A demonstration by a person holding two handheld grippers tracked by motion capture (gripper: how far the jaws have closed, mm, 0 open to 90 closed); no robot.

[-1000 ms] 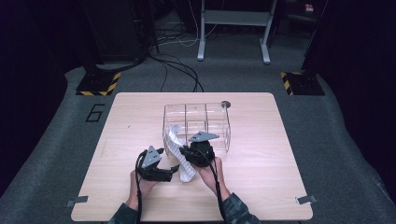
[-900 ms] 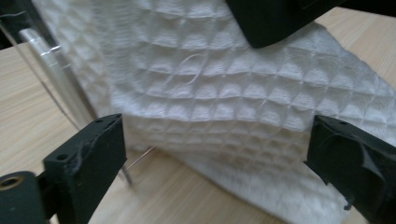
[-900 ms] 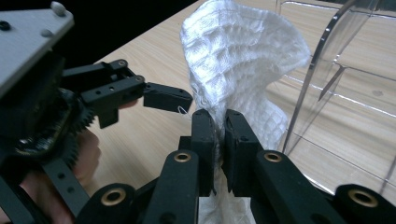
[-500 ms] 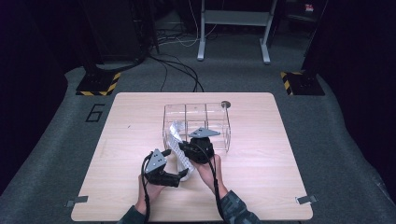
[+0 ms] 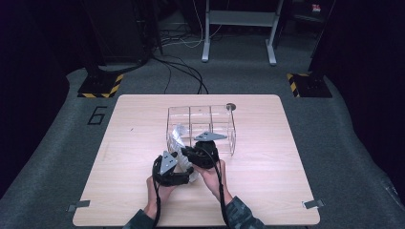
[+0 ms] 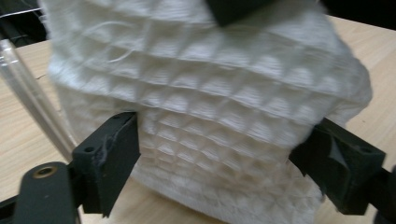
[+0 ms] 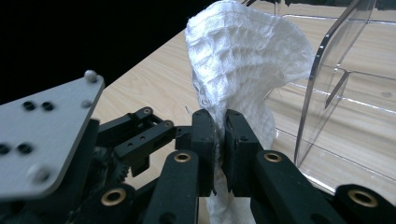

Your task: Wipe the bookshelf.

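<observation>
A white waffle-weave cloth [image 5: 179,136] [image 7: 243,56] stands bunched up beside the front left corner of a clear compartment box [image 5: 224,126] [image 7: 336,70]. My right gripper [image 5: 185,153] [image 7: 220,135] is shut on a fold of the cloth, which rises above its jaws. My left gripper [image 5: 189,174] [image 6: 224,158] is just left of it and low. Its jaws stand wide on either side of the cloth's lower bundle [image 6: 210,84] and have just been closing. The cloth spans the gap between them, but the pads are not clearly pressing on it.
The box has several empty compartments and sits mid-table; its clear edge [image 6: 28,88] is close on the left. A small dark round fitting [image 5: 231,106] lies at the box's far right corner. The wooden table [image 5: 296,181] stretches wide to the right and left.
The left gripper has shifted a little to the right, in against the cloth under the right gripper. The right gripper and the cloth it holds have stayed put.
</observation>
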